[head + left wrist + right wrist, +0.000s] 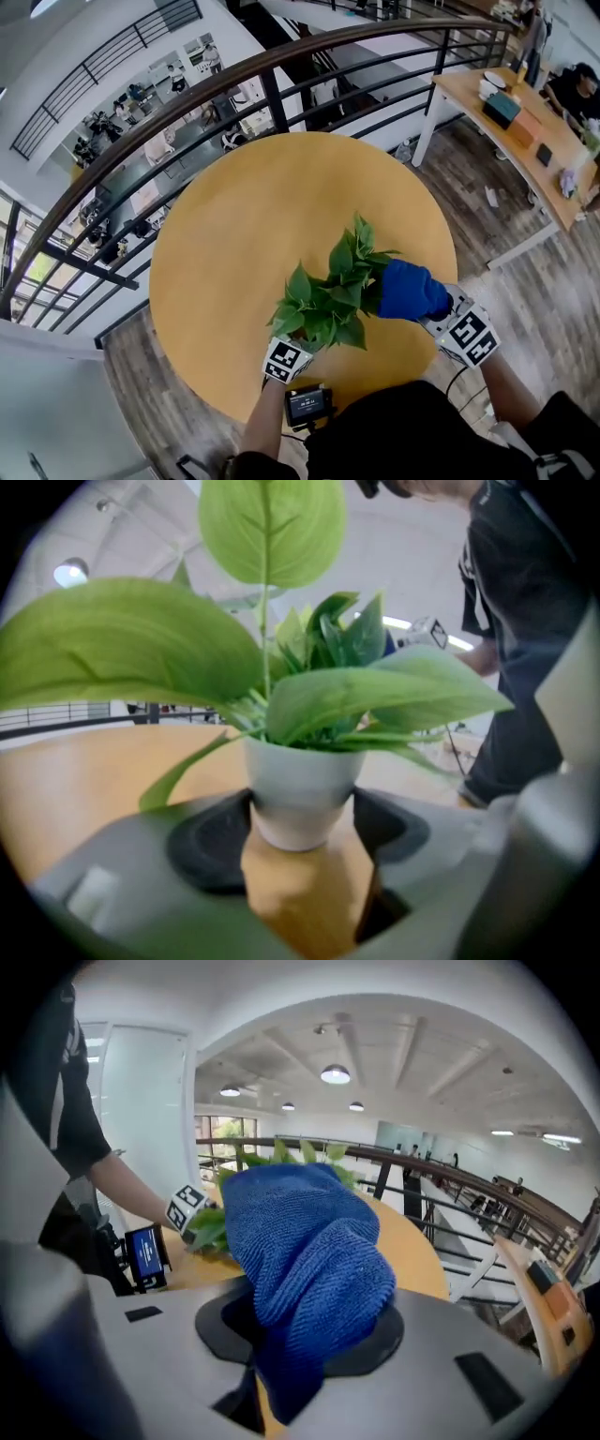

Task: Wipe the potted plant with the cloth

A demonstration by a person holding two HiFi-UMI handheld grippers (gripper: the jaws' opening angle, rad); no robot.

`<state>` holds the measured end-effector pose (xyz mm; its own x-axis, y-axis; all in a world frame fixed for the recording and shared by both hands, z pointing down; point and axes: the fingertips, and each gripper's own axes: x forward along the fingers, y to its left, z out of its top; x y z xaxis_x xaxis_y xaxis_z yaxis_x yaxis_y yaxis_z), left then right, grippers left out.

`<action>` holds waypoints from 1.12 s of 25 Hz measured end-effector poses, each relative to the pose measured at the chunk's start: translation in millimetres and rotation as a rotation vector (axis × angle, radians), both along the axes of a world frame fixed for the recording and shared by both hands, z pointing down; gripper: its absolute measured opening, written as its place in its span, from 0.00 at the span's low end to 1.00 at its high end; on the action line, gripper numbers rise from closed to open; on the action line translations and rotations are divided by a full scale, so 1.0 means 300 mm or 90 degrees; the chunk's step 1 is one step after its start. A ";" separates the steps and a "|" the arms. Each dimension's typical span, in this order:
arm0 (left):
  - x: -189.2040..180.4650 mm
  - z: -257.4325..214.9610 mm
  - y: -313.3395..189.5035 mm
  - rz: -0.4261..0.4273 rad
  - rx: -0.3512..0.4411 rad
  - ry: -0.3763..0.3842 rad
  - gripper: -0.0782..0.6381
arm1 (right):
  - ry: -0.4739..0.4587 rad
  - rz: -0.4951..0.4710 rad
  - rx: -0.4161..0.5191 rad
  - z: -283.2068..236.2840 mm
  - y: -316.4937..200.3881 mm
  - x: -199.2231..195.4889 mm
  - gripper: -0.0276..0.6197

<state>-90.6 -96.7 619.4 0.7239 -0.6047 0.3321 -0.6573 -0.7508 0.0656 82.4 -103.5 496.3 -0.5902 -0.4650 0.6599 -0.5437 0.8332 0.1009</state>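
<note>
From the head view I see the potted plant (333,295) standing near the close edge of the round wooden tabletop (253,206), with a dark railing (234,84) curving behind it. My left gripper (298,345) sits at the plant's base under the leaves, and my right gripper (441,314) comes in from the right, carrying the blue cloth (411,291), which lies right against the leaves on that side. In the left gripper view, the white pot (300,794) stands upright on the tabletop between the dark fingers (211,841), which are clamped on its two sides; broad green leaves fill the upper part of the picture. In the right gripper view, the fingers (370,1349) are closed on the bunched cloth (309,1260), which bulges up and out past them. A few leaf tips (281,1152) show just over the top of the cloth, and the left gripper's marker cube (186,1208) shows to the left, beside the lower leaves.
</note>
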 end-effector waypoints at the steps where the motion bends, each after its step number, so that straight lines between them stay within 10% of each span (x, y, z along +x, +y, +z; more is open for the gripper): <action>1: -0.001 0.001 0.001 0.000 0.001 0.000 0.58 | 0.019 0.011 -0.029 0.069 0.017 0.023 0.25; 8: 0.005 -0.006 -0.003 -0.003 -0.001 -0.001 0.58 | 0.121 0.088 -0.114 0.269 0.072 0.241 0.25; 14: 0.003 -0.003 0.002 -0.001 -0.003 0.001 0.58 | 0.012 0.138 0.042 -0.058 -0.090 0.233 0.25; 20: -0.007 0.001 0.007 -0.004 -0.006 -0.005 0.58 | -0.074 0.045 0.155 -0.347 -0.147 0.003 0.25; 28: -0.005 0.009 0.006 -0.003 -0.003 -0.006 0.58 | -0.010 0.007 0.000 -0.060 -0.098 -0.086 0.25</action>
<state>-92.2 -95.0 622.2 0.7176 -0.6070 0.3416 -0.6620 -0.7468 0.0635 56.5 -132.8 478.3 -0.5949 -0.4716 0.6509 -0.5542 0.8272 0.0928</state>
